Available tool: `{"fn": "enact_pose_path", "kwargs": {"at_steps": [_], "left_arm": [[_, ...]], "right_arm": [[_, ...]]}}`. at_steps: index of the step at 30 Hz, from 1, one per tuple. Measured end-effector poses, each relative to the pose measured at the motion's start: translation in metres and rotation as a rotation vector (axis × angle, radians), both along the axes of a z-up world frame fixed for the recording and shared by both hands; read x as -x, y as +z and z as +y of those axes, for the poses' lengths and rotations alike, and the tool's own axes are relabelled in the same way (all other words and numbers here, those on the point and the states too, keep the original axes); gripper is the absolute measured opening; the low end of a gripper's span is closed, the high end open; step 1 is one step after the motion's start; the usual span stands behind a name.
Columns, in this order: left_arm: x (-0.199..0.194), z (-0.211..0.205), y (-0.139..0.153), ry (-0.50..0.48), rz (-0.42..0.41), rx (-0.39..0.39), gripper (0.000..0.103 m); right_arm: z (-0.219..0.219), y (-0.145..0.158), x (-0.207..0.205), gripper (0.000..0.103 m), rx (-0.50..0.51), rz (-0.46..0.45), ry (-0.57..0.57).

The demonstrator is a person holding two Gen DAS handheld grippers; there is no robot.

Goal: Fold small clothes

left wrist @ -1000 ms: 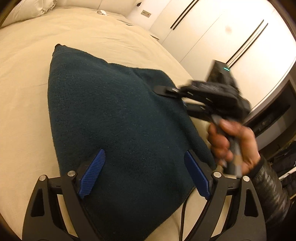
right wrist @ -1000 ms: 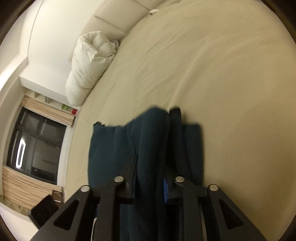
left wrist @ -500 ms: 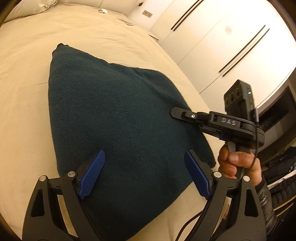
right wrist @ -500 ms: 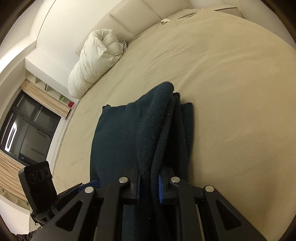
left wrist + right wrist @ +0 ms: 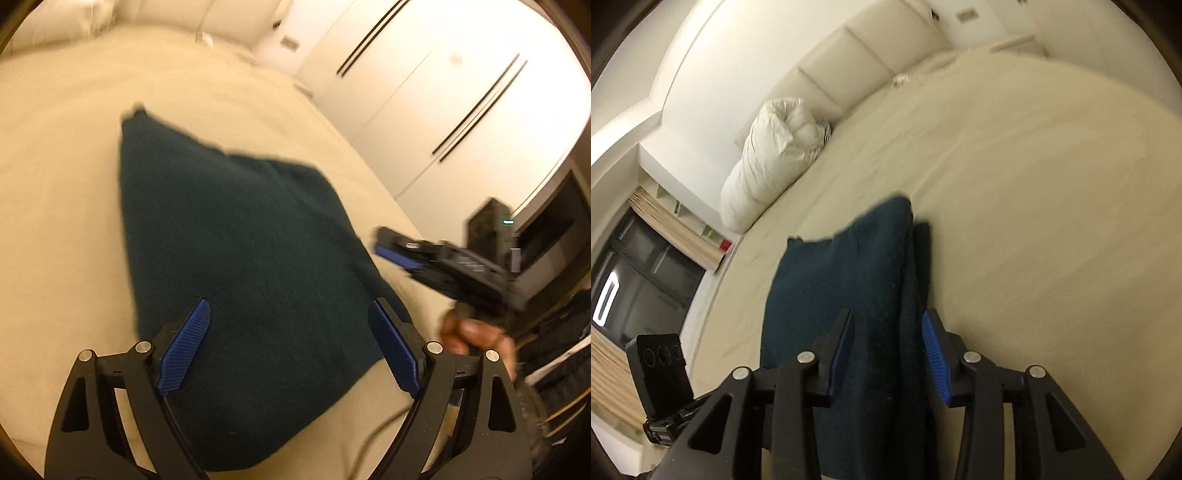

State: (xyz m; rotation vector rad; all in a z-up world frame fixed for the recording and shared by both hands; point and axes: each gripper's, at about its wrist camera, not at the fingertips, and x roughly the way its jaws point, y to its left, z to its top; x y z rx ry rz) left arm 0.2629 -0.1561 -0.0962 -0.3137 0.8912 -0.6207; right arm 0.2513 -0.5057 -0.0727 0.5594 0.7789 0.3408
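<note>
A dark teal knitted garment (image 5: 240, 266) lies folded on the beige bed (image 5: 55, 155). My left gripper (image 5: 290, 349) is open and hovers over its near part. The right gripper (image 5: 397, 254) shows at the garment's right edge, held by a hand. In the right wrist view the garment (image 5: 857, 280) runs between the fingers of my right gripper (image 5: 886, 343), whose jaws are apart with the folded edge between them. The left gripper's body (image 5: 661, 373) shows at the lower left.
A white rolled duvet (image 5: 775, 158) lies at the head of the bed by a padded headboard (image 5: 849, 62). White wardrobe doors (image 5: 424, 92) stand beyond the bed's right side. A dark window (image 5: 631, 284) is to the left. A cable (image 5: 373, 435) trails near the bed's edge.
My right gripper has opened and let go of the garment's folded edge, which has dropped flatter. It has drawn back to the right. The left gripper has pulled back a little.
</note>
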Motion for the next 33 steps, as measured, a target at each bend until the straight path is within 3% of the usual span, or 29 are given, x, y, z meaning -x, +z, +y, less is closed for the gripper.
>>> {"fn": "enact_pose_path", "kwargs": {"at_steps": [4,7,8,9,11,14,16,18,21,25,30,32,33], "left_arm": [[-0.018,-0.003,-0.024,-0.002,0.058,-0.021,0.087],[-0.009,-0.025,-0.031,-0.040,-0.008,-0.114,0.087],[-0.007,-0.030,-0.032,-0.049,-0.020,-0.143,0.087],[-0.006,-0.033,-0.032,-0.055,-0.023,-0.160,0.087],[-0.001,-0.029,-0.028,-0.038,-0.013,-0.131,0.087],[0.003,-0.010,-0.004,0.041,-0.068,-0.091,0.088],[-0.003,0.006,0.008,0.098,-0.121,-0.075,0.094],[-0.019,0.019,0.006,0.137,-0.073,-0.043,0.098],[-0.037,0.045,-0.008,0.182,0.044,0.008,0.098],[-0.063,0.046,-0.040,0.130,0.202,0.075,0.098],[-0.087,0.035,-0.060,0.094,0.300,0.085,0.097],[-0.093,0.025,-0.062,0.072,0.296,0.040,0.094],[-0.090,0.024,-0.059,0.066,0.297,0.033,0.079]], "right_arm": [[0.025,0.011,0.012,0.042,-0.029,-0.052,0.124],[0.045,-0.027,-0.001,0.045,0.007,0.087,0.186],[0.045,-0.044,-0.002,0.043,0.004,0.128,0.191],[0.043,-0.048,0.000,0.034,0.006,0.110,0.183],[0.034,-0.044,0.007,0.032,-0.031,0.087,0.162],[0.019,-0.023,0.020,0.046,-0.030,0.039,0.129],[0.007,-0.005,0.027,0.071,-0.008,-0.014,0.095],[-0.003,0.005,0.022,0.078,-0.032,-0.027,0.081],[-0.011,0.004,0.004,0.078,-0.060,0.010,0.079],[-0.001,-0.013,-0.022,0.078,-0.049,0.104,0.123],[-0.001,-0.038,-0.048,0.077,-0.079,0.216,0.113],[0.004,-0.039,-0.055,0.073,-0.051,0.219,0.121],[0.007,-0.039,-0.057,0.064,-0.032,0.224,0.125]]}}
